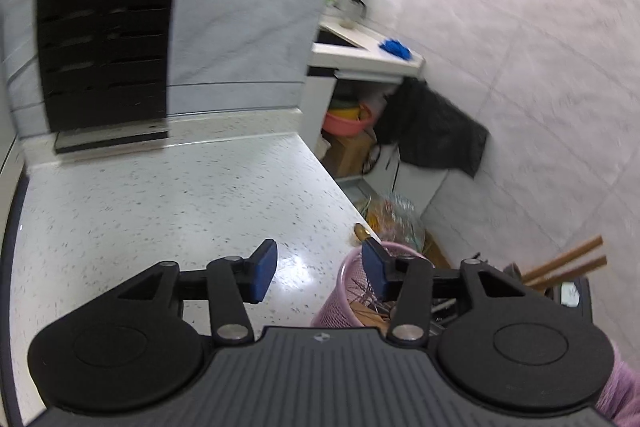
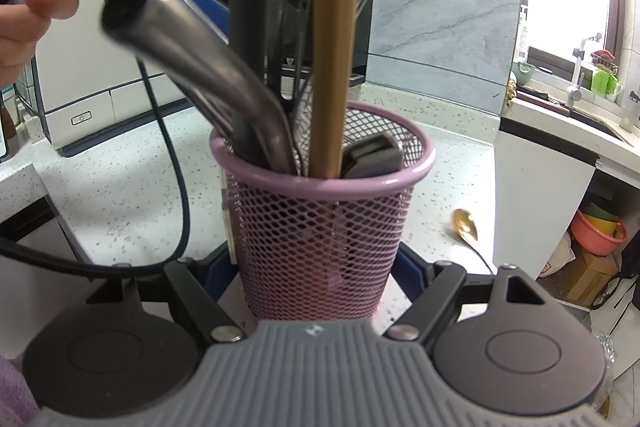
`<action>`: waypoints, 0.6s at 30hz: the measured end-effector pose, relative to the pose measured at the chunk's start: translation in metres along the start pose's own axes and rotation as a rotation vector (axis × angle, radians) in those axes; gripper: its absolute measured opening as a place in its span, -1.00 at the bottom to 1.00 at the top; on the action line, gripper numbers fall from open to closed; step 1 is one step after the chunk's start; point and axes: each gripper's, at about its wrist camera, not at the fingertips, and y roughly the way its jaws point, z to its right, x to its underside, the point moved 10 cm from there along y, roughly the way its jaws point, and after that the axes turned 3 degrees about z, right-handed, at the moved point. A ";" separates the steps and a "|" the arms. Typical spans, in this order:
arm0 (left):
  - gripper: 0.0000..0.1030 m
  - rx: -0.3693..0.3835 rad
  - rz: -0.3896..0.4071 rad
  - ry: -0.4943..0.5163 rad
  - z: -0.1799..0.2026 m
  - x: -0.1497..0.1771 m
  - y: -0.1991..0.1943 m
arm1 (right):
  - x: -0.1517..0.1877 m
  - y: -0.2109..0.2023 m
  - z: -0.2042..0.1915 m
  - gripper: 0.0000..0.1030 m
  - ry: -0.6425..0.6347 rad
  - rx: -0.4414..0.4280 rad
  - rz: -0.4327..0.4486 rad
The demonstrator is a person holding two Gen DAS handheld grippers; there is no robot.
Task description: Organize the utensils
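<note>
The gold spoon (image 2: 466,225) lies flat on the worktop (image 1: 160,211), just right of the right hand-held gripper (image 2: 316,267) – clamped around the pink mesh holder (image 2: 320,219) – while the left hand-held gripper (image 1: 320,267), nearer, is empty, half-spread.

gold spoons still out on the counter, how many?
1: a gold spoon lying on the counter right of the pink mesh cup. Others may be hidden.

White speckled counter (image 2: 120,195) carried a pink mesh cup (image 2: 320,235) of utensils, standing between the right gripper's fingers. A gold spoon (image 2: 466,225) lay on the counter right of those fingers. Black rack (image 1: 104,39) stood far beyond the left fingers.
</note>
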 end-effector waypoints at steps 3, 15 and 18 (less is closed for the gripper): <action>0.23 -0.014 0.035 -0.056 -0.011 -0.004 -0.004 | 0.001 -0.002 0.001 0.55 0.000 0.004 -0.004; 0.38 -0.041 0.106 -0.086 -0.019 -0.009 -0.021 | -0.011 -0.025 -0.008 0.92 -0.053 0.005 0.037; 0.39 -0.060 0.113 -0.082 -0.020 -0.007 -0.027 | -0.013 -0.049 -0.001 0.95 -0.072 0.023 0.040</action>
